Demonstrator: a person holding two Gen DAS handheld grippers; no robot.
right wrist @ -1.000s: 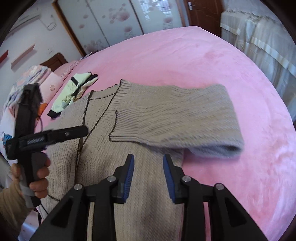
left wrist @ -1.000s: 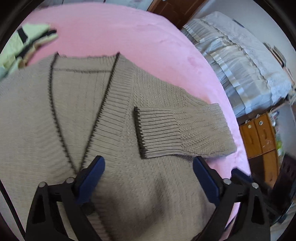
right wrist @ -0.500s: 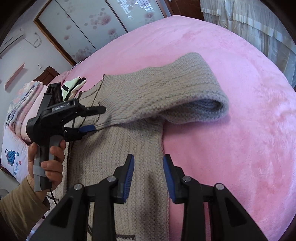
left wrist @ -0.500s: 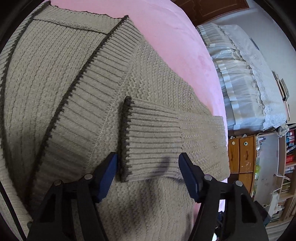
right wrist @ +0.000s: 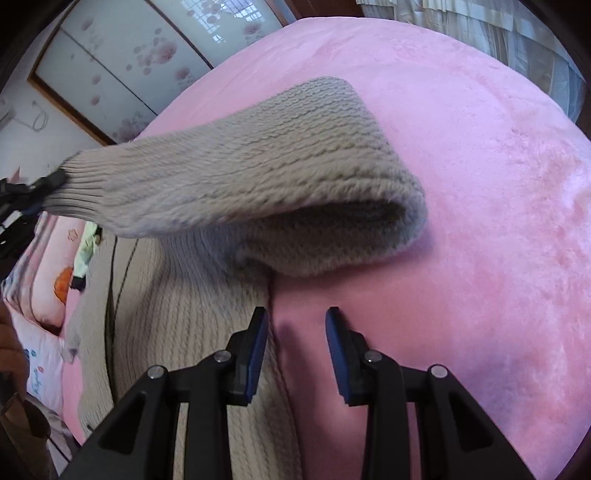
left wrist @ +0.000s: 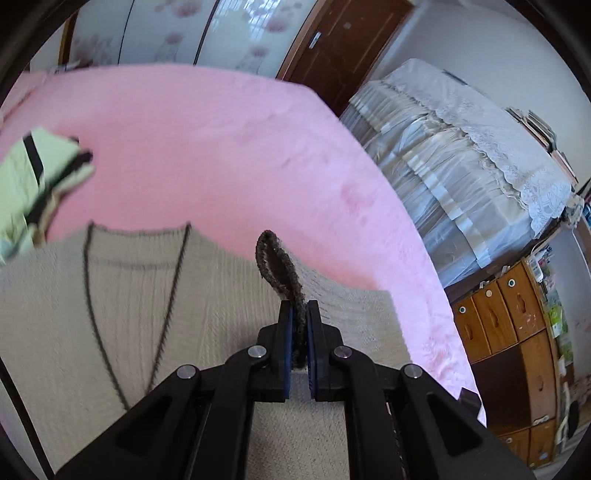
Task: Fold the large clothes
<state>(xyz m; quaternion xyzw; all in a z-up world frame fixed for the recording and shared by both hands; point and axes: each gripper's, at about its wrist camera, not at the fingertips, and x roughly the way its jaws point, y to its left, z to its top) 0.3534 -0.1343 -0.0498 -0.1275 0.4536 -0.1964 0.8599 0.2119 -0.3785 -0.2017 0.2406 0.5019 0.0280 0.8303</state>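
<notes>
Home bedroom: big bed (left wrist: 221,147) w/ pink plush cover, printed pillows (right wrist: 40,354) at its head, sliding wardrobe doors (left wrist: 177,33) w/ flower print, brown door (left wrist: 340,51), wooden drawers (left wrist: 506,317), cloth-covered furniture (left wrist: 461,147) & books along the wall.

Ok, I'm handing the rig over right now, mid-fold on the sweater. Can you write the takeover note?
Left tool: its jaws have just closed; shut on the dark-trimmed sleeve cuff, holding it lifted above the sweater body.
Right tool: open, empty, low over the pink bedspread at the sweater's side edge.
Sleeve: raised at the cuff, doubled over itself, with the bend resting on the bedspread.
Another light green garment lies further back.
Done: sweater laid flat, cuff gripped.
Left: lay the sleeve across the body, probably the other sleeve too, then fold the body.
</notes>
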